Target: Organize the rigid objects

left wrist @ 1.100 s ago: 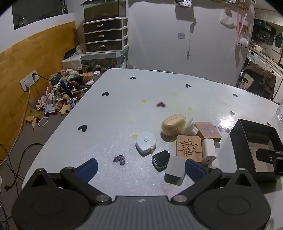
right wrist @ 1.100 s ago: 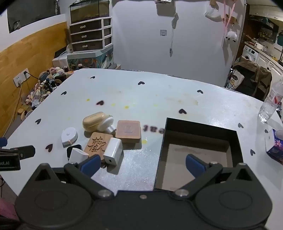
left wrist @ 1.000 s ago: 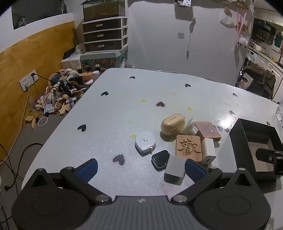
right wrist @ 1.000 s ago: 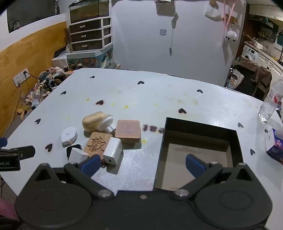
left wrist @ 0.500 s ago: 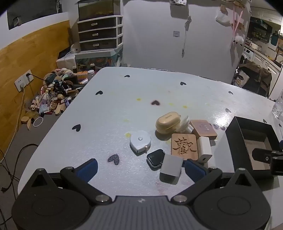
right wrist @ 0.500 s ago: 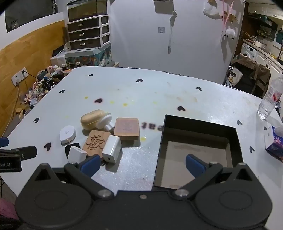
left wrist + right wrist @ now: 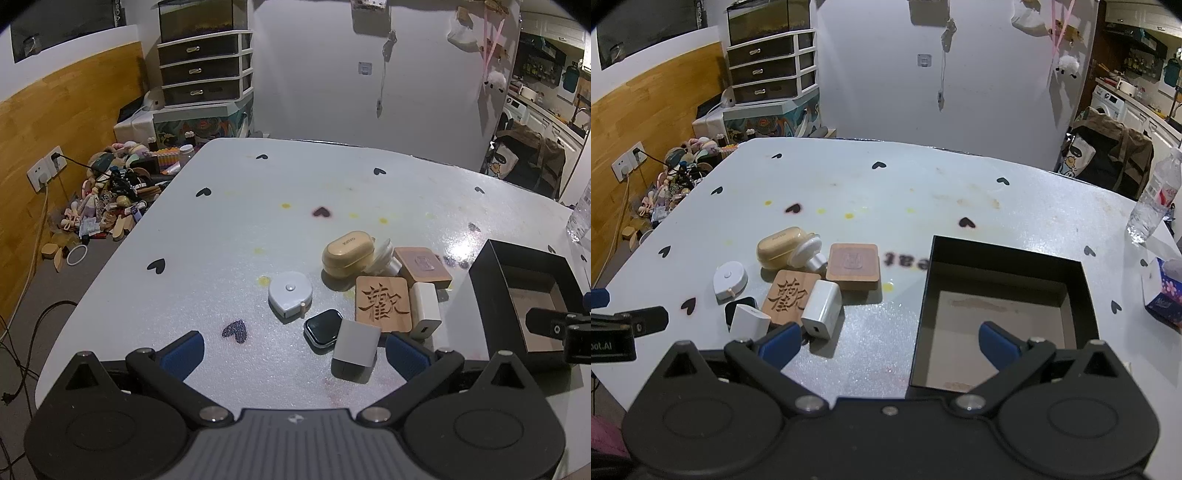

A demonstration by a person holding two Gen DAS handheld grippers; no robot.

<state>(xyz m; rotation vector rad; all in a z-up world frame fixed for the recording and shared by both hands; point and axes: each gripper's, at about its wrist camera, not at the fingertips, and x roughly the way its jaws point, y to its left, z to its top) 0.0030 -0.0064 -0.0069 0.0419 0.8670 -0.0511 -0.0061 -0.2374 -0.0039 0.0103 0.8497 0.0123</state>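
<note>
A cluster of small rigid objects lies on the white table [image 7: 258,229]: a white tape measure [image 7: 290,294], a dark smartwatch face [image 7: 323,327], a white cube [image 7: 355,348], a carved wooden coaster [image 7: 382,303], a white charger [image 7: 425,309], a tan earbud case [image 7: 348,249] and a plain wooden block [image 7: 422,266]. An empty black box [image 7: 1001,321] stands to their right. My left gripper [image 7: 291,354] is open and empty, just before the cube. My right gripper [image 7: 886,341] is open and empty, between the charger [image 7: 822,308] and the box.
A water bottle [image 7: 1152,195] and a tissue pack [image 7: 1165,291] sit at the table's right edge. Black heart stickers dot the table. A pile of toys [image 7: 107,199] lies on the floor at the left, below a drawer unit [image 7: 207,70].
Both grippers have drawn back and risen slightly, so the objects and the box sit a little lower and farther left in view. Nothing on the table has moved.
</note>
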